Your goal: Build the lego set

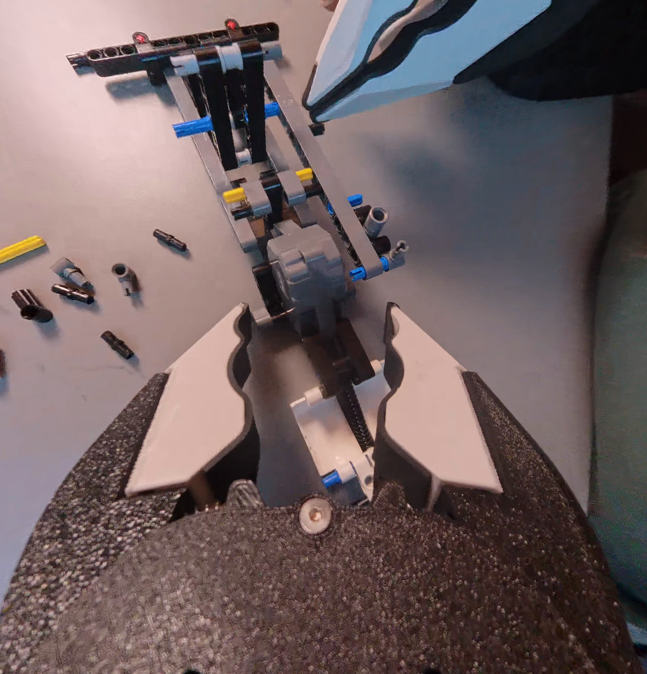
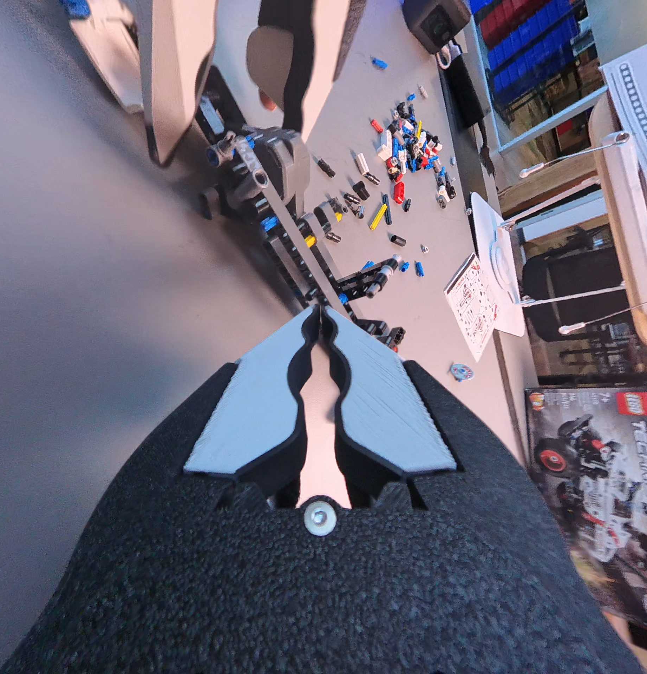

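Two grippers worked on one long lego model [image 1: 278, 189] lying on the grey worktop [image 1: 479, 219]. At the bottom of the left wrist view, the left gripper [image 1: 316, 310] had its jaws spread wide around the near end of the model, where a white part [image 1: 336, 437] and a black spring sat. Just past the jaws was a big grey block [image 1: 307, 270] on the model. Farther up, at the upper right of the frame, the right gripper [image 1: 313, 118] had its jaws pressed together on a small black bit at the edge of the model's long grey beam [image 1: 307, 146]. Loose black pins [image 1: 170, 239] and a yellow stick [image 1: 13, 251] lay at the left. In the right wrist view, a pile of small pieces [image 2: 411, 146] sat far off at the upper right, and the lego box [image 2: 595, 492] lay at the lower right.
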`<state>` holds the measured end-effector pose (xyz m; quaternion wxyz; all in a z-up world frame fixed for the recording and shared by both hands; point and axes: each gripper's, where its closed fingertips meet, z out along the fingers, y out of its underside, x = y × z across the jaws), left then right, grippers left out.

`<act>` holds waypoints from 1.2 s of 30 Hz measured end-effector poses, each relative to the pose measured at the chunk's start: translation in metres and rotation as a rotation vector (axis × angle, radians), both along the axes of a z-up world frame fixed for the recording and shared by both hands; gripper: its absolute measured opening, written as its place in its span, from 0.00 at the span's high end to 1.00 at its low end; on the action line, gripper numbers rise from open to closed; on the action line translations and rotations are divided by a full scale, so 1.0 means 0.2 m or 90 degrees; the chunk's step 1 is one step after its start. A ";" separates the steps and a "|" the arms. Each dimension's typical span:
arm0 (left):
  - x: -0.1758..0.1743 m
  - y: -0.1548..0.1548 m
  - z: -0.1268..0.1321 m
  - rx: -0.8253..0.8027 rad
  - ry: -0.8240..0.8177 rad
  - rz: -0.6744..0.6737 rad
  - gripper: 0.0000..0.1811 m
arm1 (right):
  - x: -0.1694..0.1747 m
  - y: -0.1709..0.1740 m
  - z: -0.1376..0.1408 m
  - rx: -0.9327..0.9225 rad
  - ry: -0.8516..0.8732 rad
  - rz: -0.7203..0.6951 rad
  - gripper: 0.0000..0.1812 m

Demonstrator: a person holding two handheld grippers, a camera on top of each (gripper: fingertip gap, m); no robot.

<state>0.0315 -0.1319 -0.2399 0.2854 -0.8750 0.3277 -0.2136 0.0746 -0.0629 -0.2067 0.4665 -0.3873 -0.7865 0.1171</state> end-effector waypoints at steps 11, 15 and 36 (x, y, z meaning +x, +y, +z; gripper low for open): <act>0.01 0.10 0.03 0.110 0.066 0.060 0.76 | -0.13 0.10 0.06 -0.429 0.027 -0.178 0.89; -0.04 0.12 0.03 0.116 0.070 0.063 0.79 | -0.13 0.13 0.05 -0.476 0.025 -0.205 0.94; -0.09 0.14 0.04 0.075 -0.003 -0.036 0.79 | -0.15 -0.09 0.08 0.033 0.050 0.035 0.84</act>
